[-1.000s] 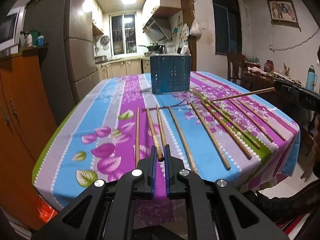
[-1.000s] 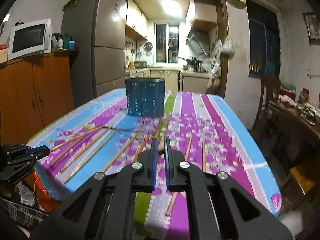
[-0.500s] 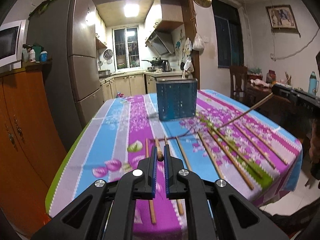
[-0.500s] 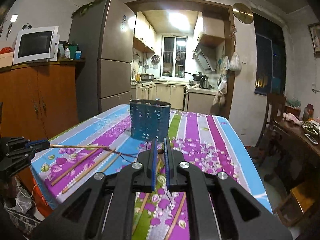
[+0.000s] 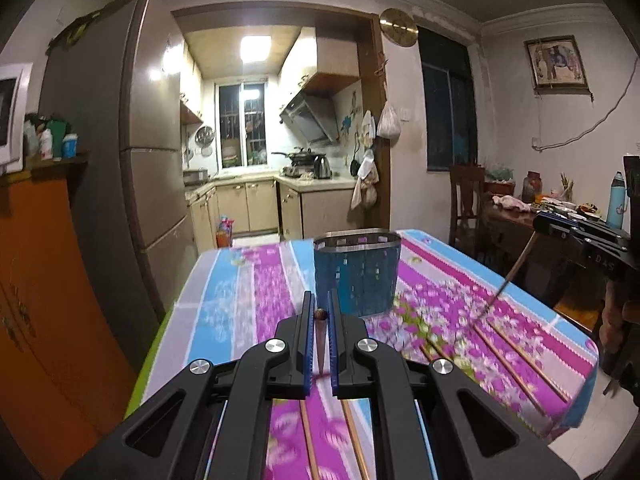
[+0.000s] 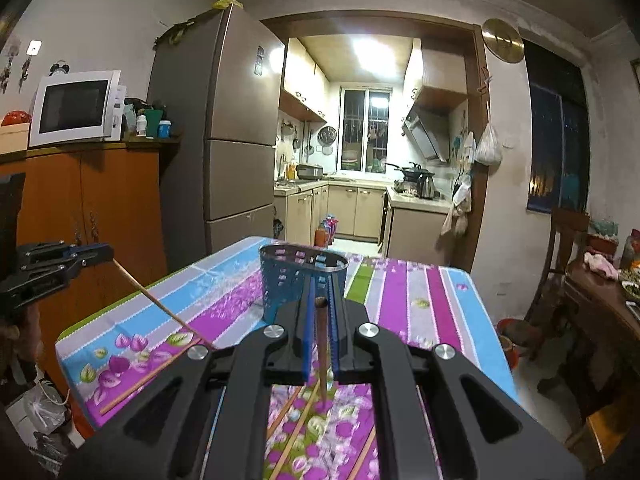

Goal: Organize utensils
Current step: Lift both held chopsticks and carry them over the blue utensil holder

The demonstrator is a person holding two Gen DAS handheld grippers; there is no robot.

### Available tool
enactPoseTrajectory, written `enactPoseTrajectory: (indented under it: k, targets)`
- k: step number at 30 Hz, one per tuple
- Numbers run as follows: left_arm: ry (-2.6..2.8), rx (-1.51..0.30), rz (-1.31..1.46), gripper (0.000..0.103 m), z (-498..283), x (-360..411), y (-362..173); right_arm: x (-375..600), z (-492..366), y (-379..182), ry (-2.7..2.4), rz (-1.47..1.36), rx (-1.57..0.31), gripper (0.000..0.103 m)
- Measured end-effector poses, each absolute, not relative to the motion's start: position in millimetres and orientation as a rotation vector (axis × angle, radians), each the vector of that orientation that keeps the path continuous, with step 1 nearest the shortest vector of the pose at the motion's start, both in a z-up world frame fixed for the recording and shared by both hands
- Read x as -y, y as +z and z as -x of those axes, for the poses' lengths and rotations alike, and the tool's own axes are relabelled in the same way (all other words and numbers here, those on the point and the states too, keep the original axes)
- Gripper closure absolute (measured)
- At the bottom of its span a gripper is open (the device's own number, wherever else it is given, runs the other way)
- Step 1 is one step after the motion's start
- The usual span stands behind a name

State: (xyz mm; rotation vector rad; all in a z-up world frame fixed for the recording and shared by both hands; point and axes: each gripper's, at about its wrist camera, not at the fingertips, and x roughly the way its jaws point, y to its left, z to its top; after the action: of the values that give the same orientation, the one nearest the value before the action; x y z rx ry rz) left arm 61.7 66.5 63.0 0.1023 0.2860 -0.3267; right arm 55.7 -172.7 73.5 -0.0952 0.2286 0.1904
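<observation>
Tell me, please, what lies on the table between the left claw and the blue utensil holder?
In the left wrist view, only bare flowered tablecloth lies between the left claw, shut on a chopstick, and the blue utensil holder.

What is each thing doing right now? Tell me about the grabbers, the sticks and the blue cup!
Left gripper: shut on a chopstick.
Right gripper: shut on another chopstick.
Blue holder: upright on the table.
Remaining chopsticks: lying flat on the tablecloth.

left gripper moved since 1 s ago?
Yes. The left gripper, shut on a chopstick, has risen: its fingertips sat low over the tablecloth before, and now reach the base of the blue holder.
</observation>
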Motion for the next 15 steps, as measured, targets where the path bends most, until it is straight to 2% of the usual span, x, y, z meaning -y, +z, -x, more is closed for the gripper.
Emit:
enactPoseTrajectory:
  k: [15]
  targets:
    - [-0.414,-0.223,-0.051,0.095,-105,-52,115,181,-97,102,0.275,0.013,-0.232,0.098]
